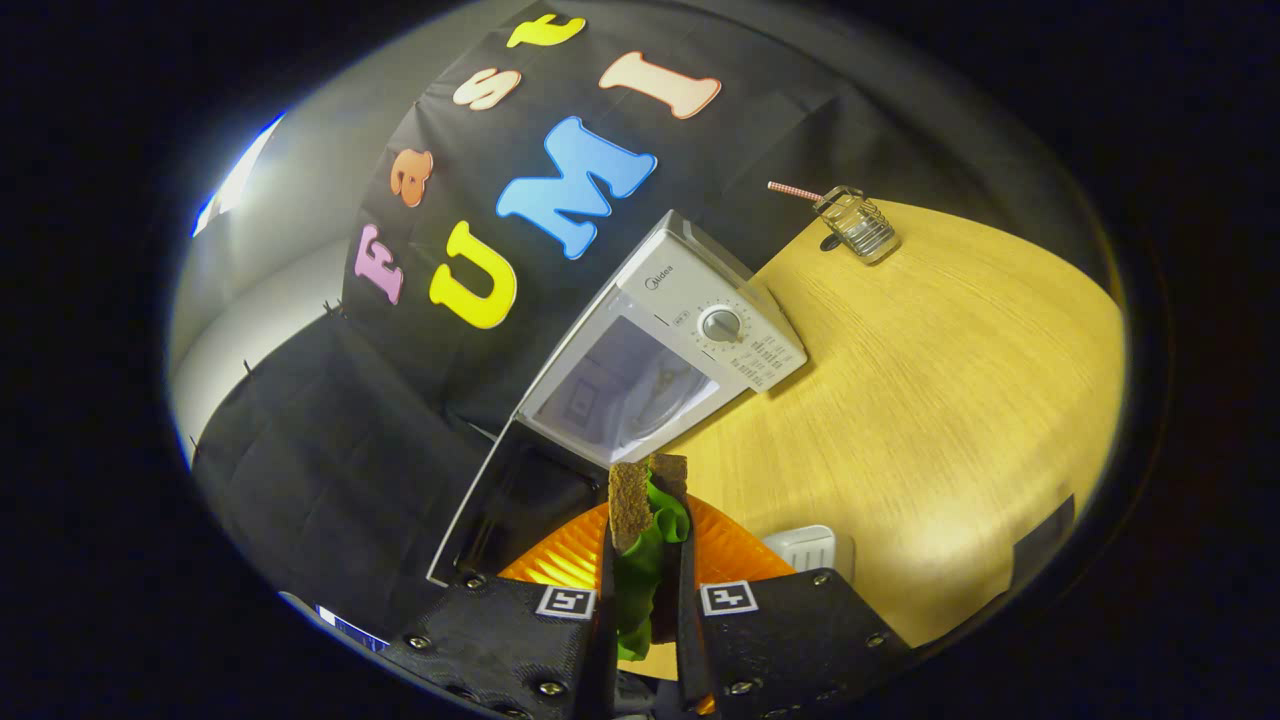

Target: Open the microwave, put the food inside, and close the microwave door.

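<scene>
While the jaws (645, 590) stood nearly closed, both fingers (608, 610) pressed against a sandwich (640, 525) of brown bread and green lettuce, which stood upright on edge between them and rose past their tips. Just behind the sandwich, an orange ridged plate (735, 555) lay on the wooden surface (930, 400); whether the sandwich touched the plate or hung clear of it could not be told. A small white object (805, 547) sat just beside the plate. Beyond the fingertips stood the white microwave (690, 320), its door (520, 505) swung wide open on the side toward the dark cloth wall, so that the lit cavity (625, 390) faced the jaws. A round dial (721, 325) sat on the control panel. Farther back on the surface, well apart from the microwave, a glass jar in a wire holder (858, 226) held a striped straw (795, 190).
</scene>
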### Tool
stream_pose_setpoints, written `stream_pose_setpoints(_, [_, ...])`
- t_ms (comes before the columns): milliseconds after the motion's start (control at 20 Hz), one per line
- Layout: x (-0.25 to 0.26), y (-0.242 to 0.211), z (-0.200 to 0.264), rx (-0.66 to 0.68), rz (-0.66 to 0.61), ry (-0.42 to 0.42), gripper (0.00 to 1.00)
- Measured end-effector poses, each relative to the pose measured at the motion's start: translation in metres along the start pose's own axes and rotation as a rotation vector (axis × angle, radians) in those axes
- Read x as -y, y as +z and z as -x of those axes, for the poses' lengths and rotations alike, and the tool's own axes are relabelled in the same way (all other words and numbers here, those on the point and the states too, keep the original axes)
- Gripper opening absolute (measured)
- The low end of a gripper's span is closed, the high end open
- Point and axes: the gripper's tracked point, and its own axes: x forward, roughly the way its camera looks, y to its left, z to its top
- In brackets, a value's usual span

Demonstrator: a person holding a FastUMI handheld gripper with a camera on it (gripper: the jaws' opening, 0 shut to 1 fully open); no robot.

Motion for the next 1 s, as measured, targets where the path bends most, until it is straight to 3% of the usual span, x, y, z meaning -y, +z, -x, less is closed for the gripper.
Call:
stream_pose_setpoints(200, [-0.021, -0.012, -0.048, 0.039, -0.114, 0.061, 0.24])
stream_pose_setpoints(500, [-0.045, -0.036, -0.131, -0.01, -0.166, 0.091, 0.24])
stream_pose_setpoints(1000, [-0.027, -0.013, -0.247, 0.085, -0.231, 0.008, 0.24])
